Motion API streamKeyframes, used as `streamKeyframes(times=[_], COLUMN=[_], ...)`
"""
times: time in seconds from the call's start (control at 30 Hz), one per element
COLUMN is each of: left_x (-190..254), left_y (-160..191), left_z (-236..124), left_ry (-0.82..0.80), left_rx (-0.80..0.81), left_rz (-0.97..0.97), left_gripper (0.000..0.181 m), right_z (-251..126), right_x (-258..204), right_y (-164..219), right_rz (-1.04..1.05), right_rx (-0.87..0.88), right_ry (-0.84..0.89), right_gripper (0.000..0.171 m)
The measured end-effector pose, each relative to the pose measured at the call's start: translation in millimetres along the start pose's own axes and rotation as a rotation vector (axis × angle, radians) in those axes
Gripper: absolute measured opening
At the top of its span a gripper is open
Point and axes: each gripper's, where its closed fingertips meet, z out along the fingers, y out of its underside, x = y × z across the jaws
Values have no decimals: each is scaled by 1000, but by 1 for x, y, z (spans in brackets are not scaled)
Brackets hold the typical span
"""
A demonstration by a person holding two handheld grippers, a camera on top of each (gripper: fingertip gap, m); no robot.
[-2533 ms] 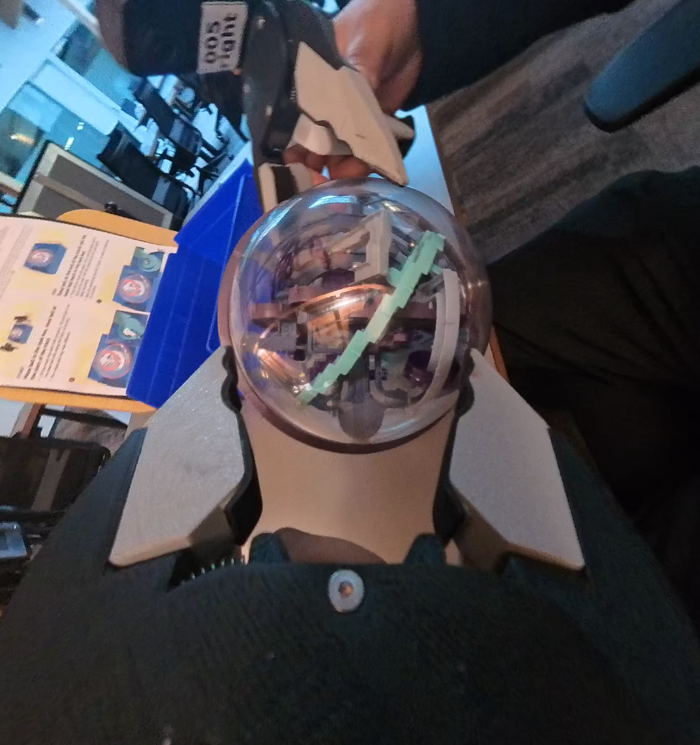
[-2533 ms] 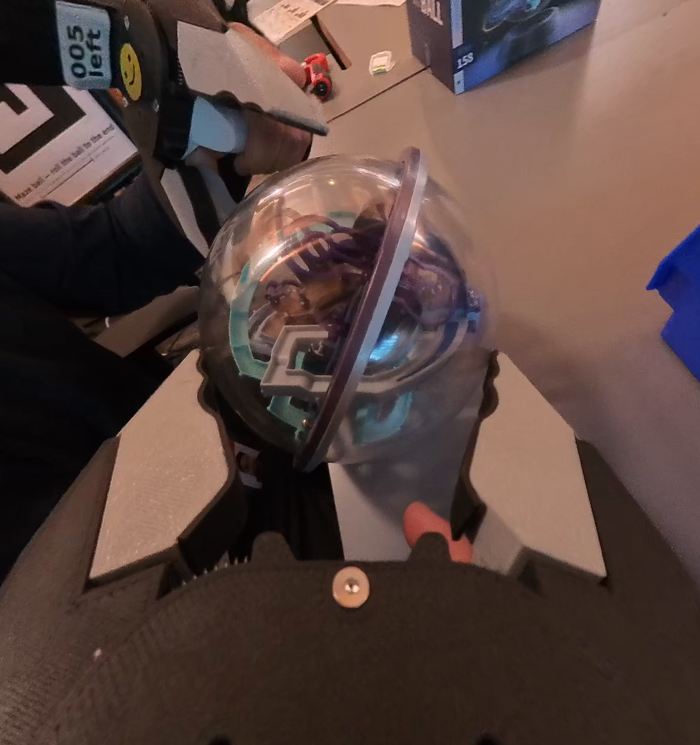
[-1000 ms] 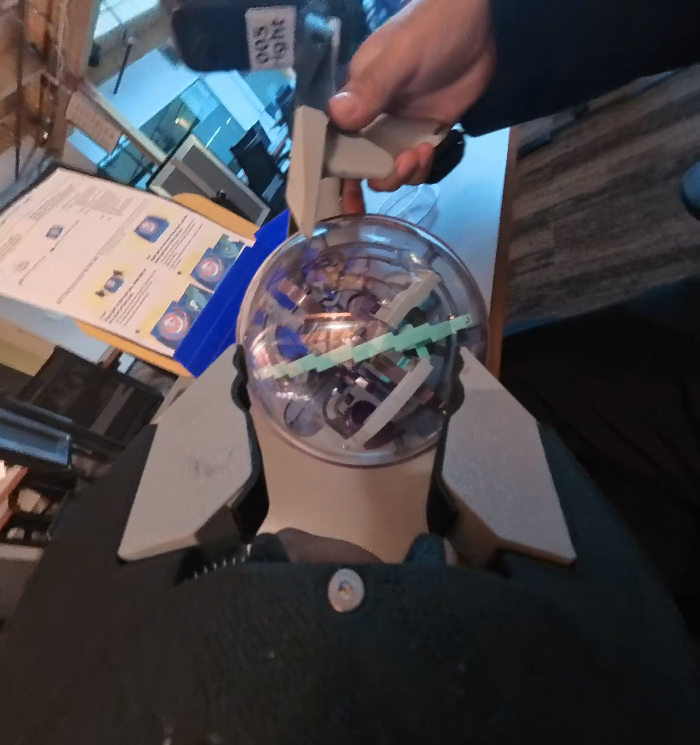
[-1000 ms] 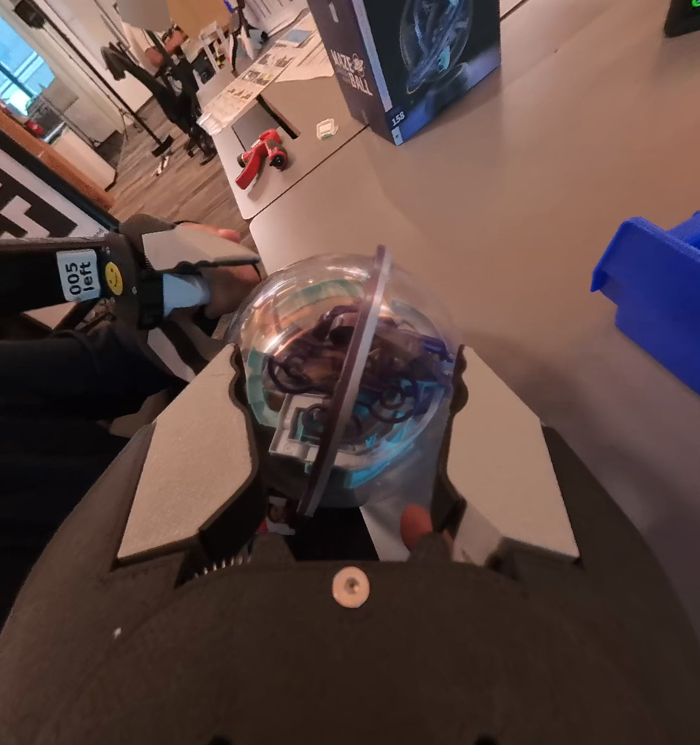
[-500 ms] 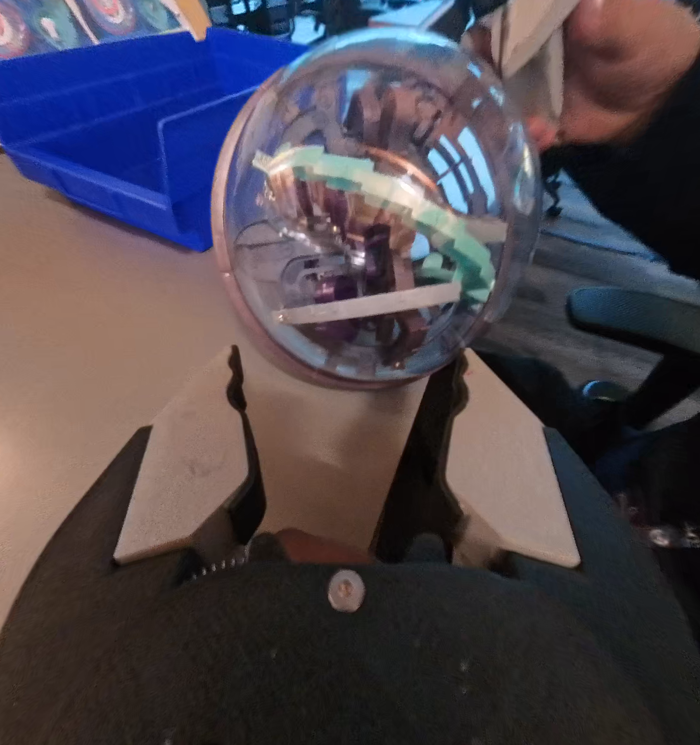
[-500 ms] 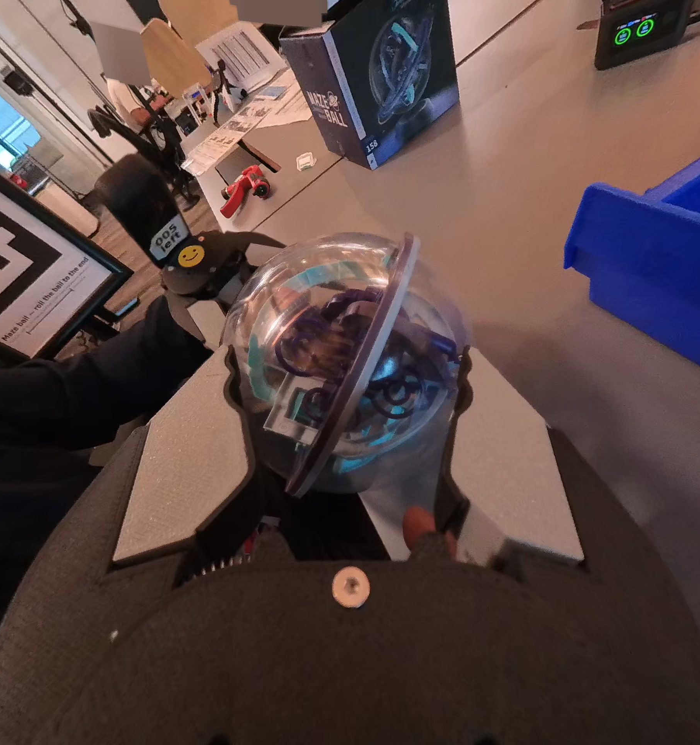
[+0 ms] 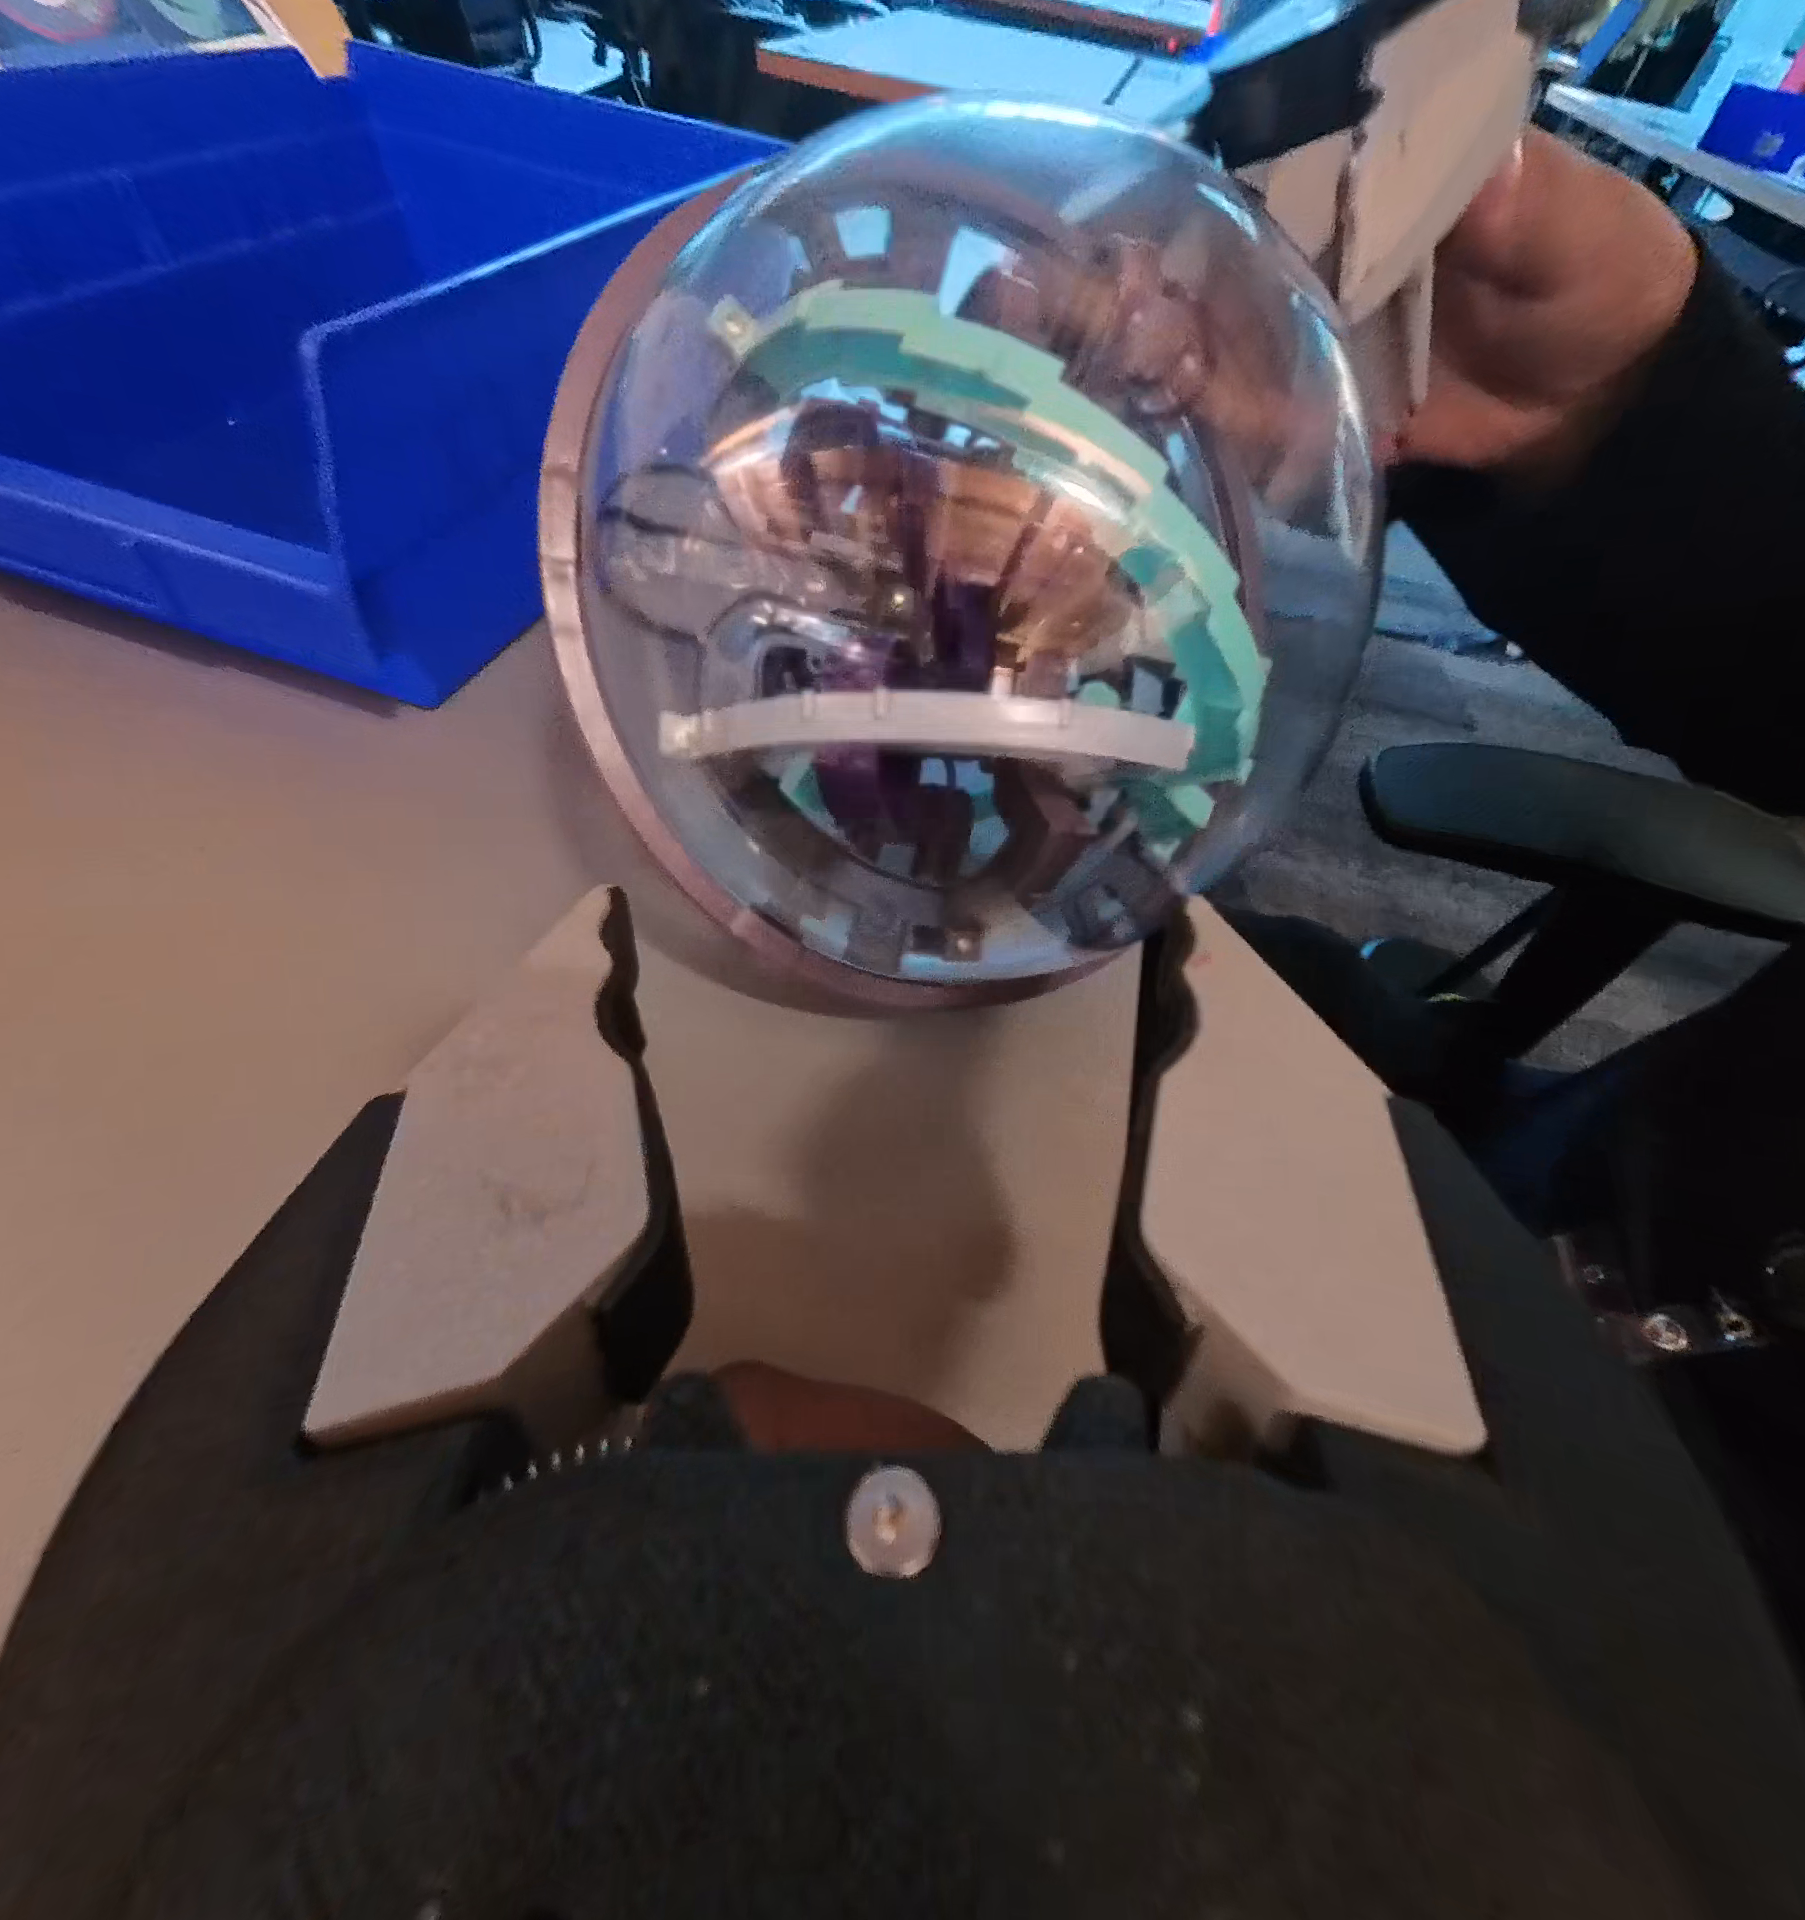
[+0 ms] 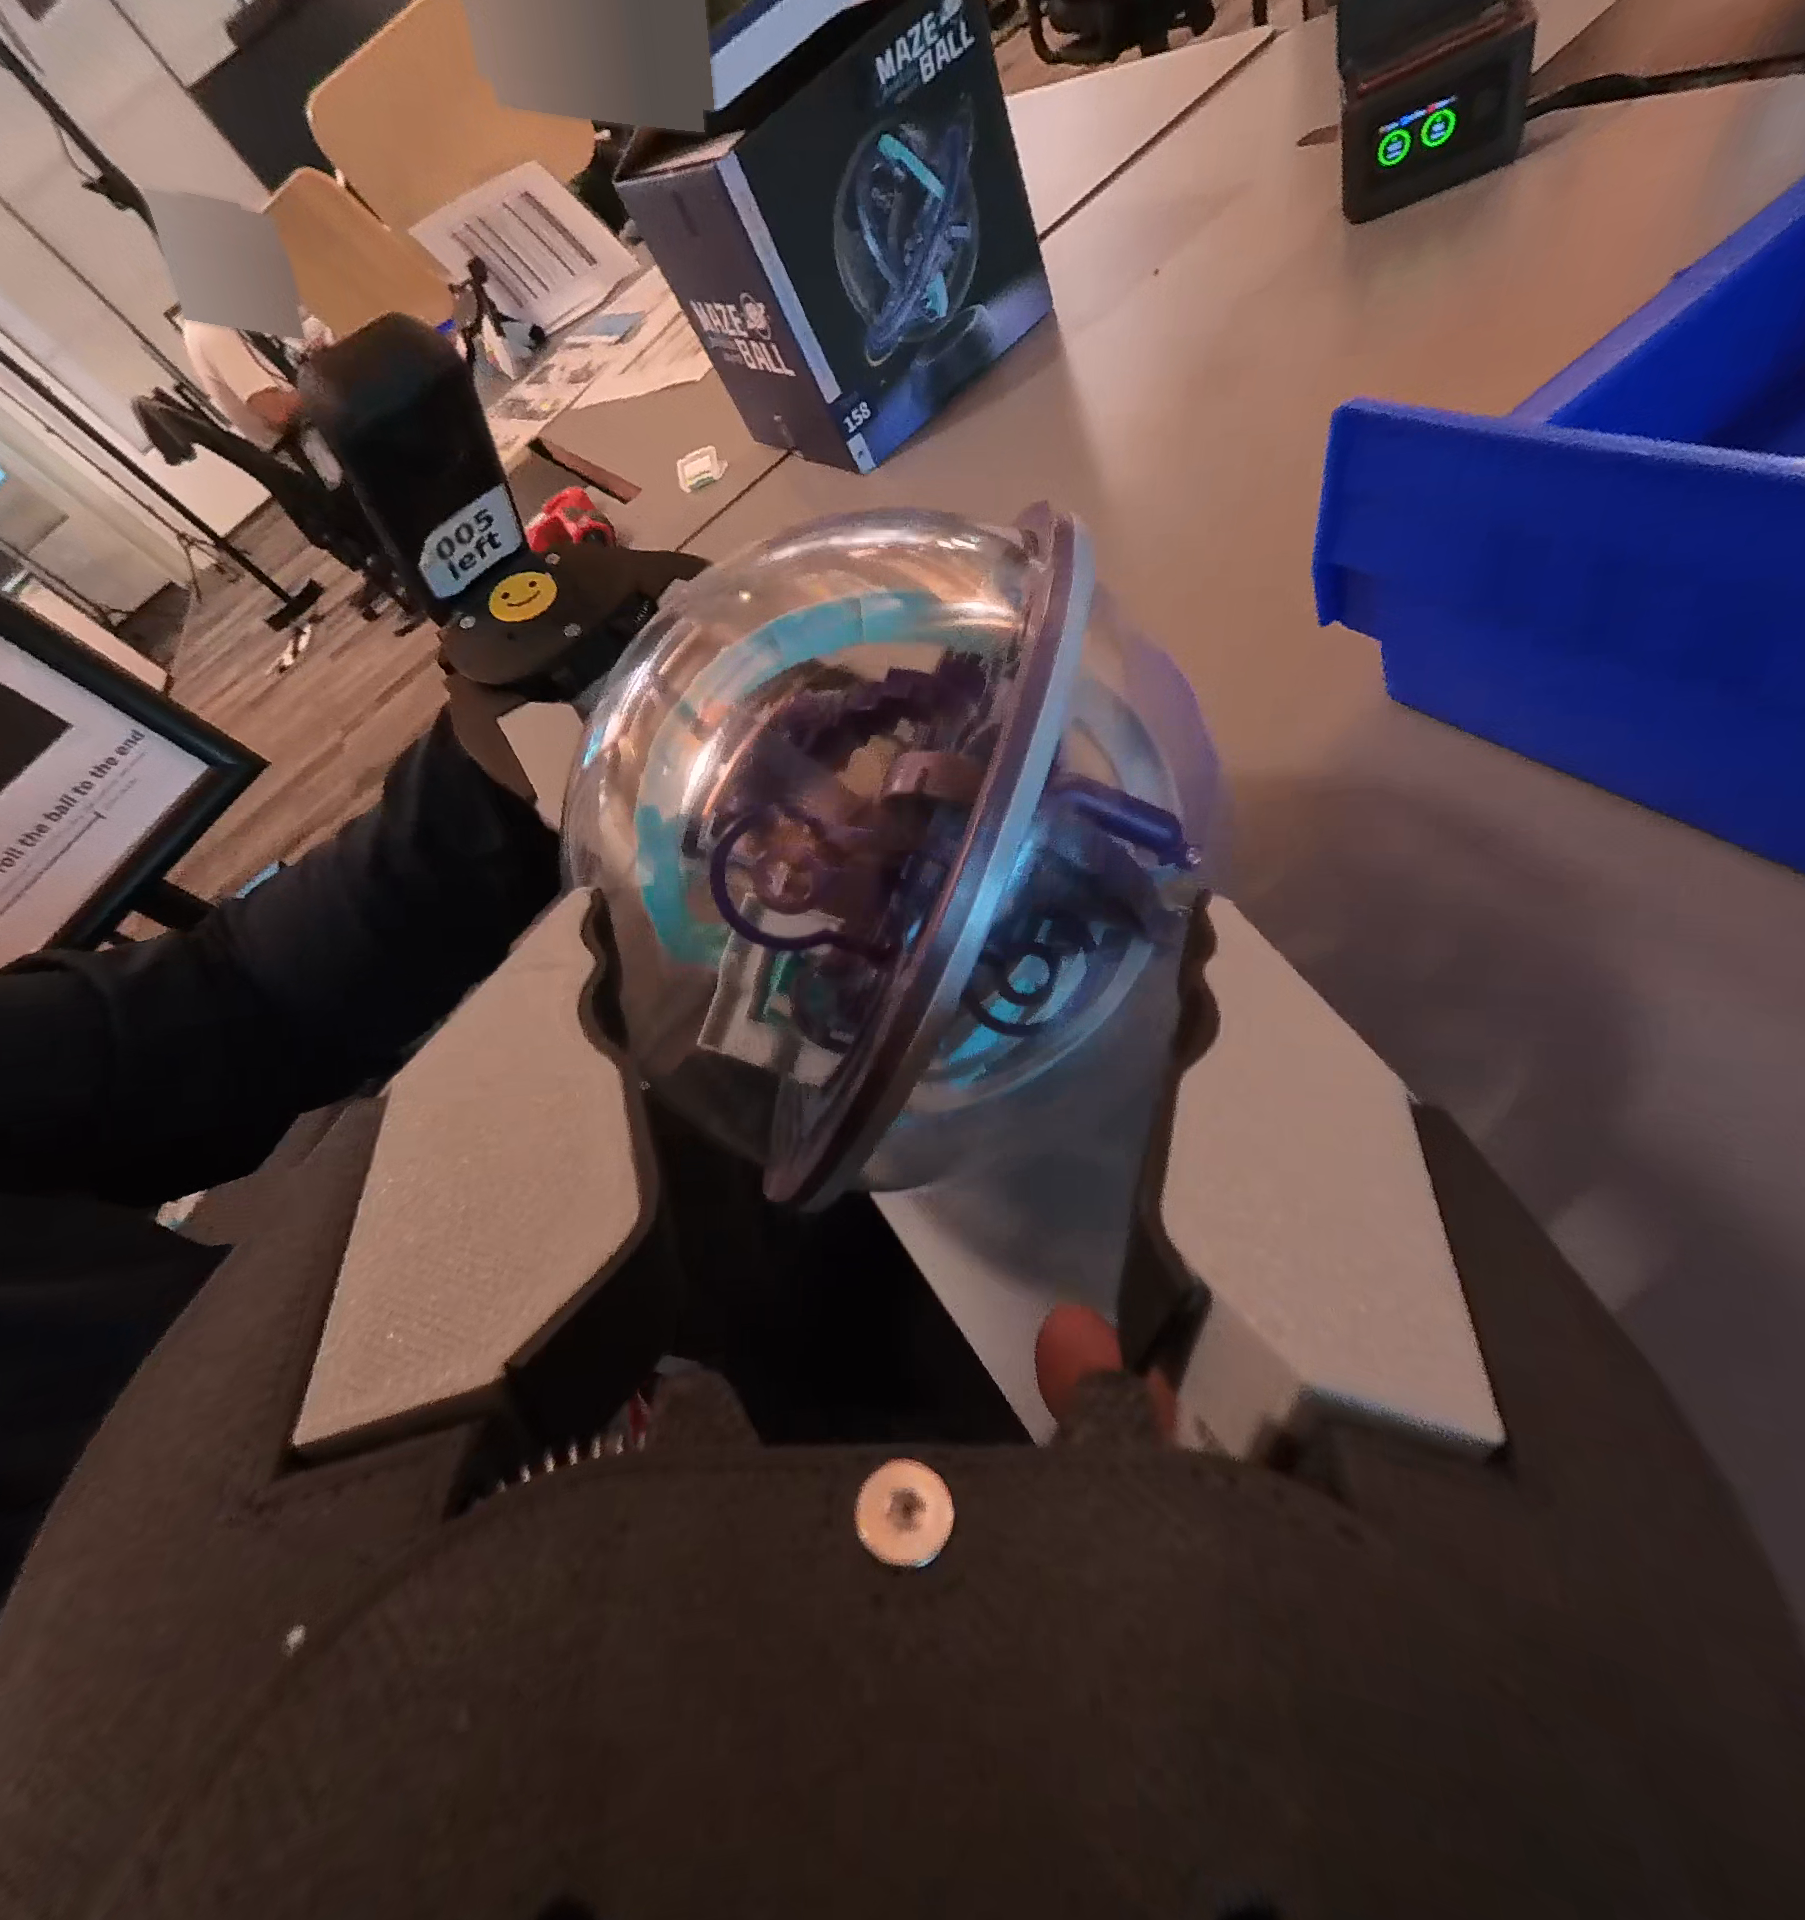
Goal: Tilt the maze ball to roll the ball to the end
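Observation:
The maze ball (image 7: 939, 540) is a clear sphere with green, purple and grey tracks inside and a purple seam ring. It is held in the air above the table edge. My left gripper (image 7: 887, 914) touches it only at the fingertips, on its lower side. In the right wrist view the ball (image 8: 877, 831) sits between my right gripper's (image 8: 898, 935) fingers, seam tilted. The left gripper's black body (image 8: 524, 623) is at the ball's far left side. The right gripper's finger (image 7: 1397, 177) and a hand press the ball's upper right. I cannot pick out the small ball inside.
A blue bin (image 7: 202, 416) stands on the tan table (image 7: 150, 935), and shows at the right in the right wrist view (image 8: 1604, 644). A dark maze ball box (image 8: 856, 260) and a black device with green lights (image 8: 1428, 125) stand farther back. A framed sign (image 8: 36, 790) and an office chair (image 7: 1604, 821) are off the table.
Both grippers swung round with the ball. The left view now faces the blue bin. The ball went from deep between the left fingers to their tips, and its seam tilted further.

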Motion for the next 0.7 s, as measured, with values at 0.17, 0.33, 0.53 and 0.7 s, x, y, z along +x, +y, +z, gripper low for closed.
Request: streamKeyframes(times=[0.17,0.33,0.53,0.7], left_x=[6,8,-1,-2], left_y=[-5,-3,-12,-14], left_z=[-4,6,7,11], left_ry=[69,158,179,199], left_rx=[39,-4,39,42], left_rz=[-39,-75,-71,-38], left_gripper=[91,106,94,89], right_z=[-1,2,-2,-3], right_x=[1,4,14,18], right_y=[4,8,7,3], right_rz=[16,44,5,-48], right_rx=[10,14,0,-54], right_ry=[-13,-28,-20,-68], right_gripper=[99,104,113,120])
